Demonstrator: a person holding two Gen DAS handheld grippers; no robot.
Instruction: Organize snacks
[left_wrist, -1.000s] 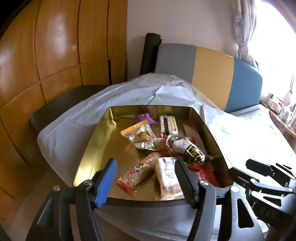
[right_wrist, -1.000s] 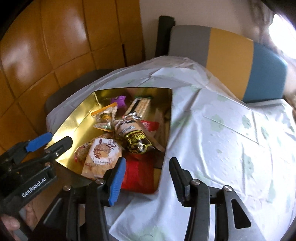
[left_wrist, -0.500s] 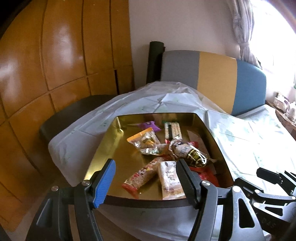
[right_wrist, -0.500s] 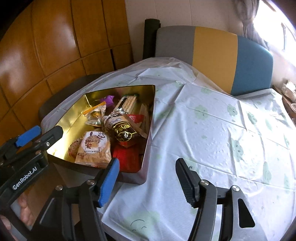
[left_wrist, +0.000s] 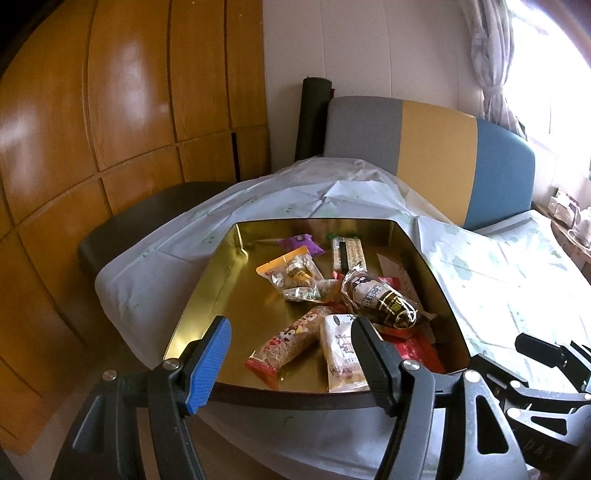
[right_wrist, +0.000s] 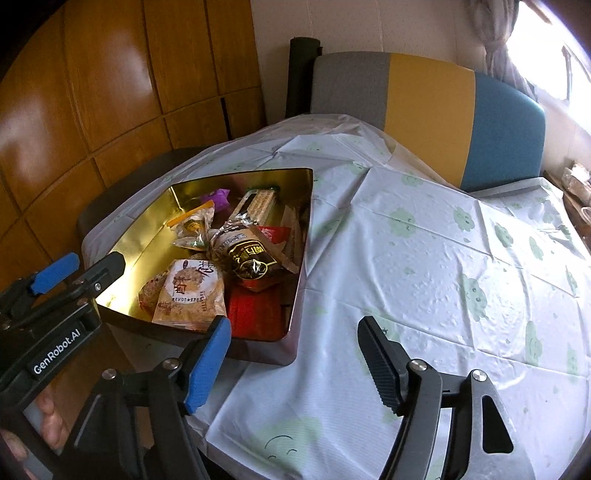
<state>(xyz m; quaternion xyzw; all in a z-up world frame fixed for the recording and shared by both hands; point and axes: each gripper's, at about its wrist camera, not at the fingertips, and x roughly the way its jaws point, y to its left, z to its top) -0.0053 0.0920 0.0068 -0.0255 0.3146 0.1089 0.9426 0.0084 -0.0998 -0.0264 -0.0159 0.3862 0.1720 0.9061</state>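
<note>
A gold tin box (left_wrist: 221, 280) (right_wrist: 147, 240) sits at the table's left corner and holds several wrapped snacks: a dark brown packet (left_wrist: 384, 299) (right_wrist: 251, 258), a white biscuit packet (left_wrist: 341, 354) (right_wrist: 192, 295), a red-ended bar (left_wrist: 291, 339), an orange-topped packet (left_wrist: 295, 271), a purple sweet (left_wrist: 301, 243) and a striped bar (left_wrist: 347, 253). My left gripper (left_wrist: 291, 363) is open and empty, just short of the box's near rim. My right gripper (right_wrist: 295, 363) is open and empty, over the cloth by the box's near right corner.
A white tablecloth with green prints (right_wrist: 443, 258) covers the table to the right of the box. A grey, yellow and blue chair back (left_wrist: 424, 147) stands behind the table. Wooden panels (left_wrist: 110, 110) line the left. A dark seat (left_wrist: 147, 214) is at the left.
Both grippers have pulled back and risen a little, so the box looks smaller and farther. The right gripper has swung rightwards over the cloth. Both stay open; the snacks have not moved.
</note>
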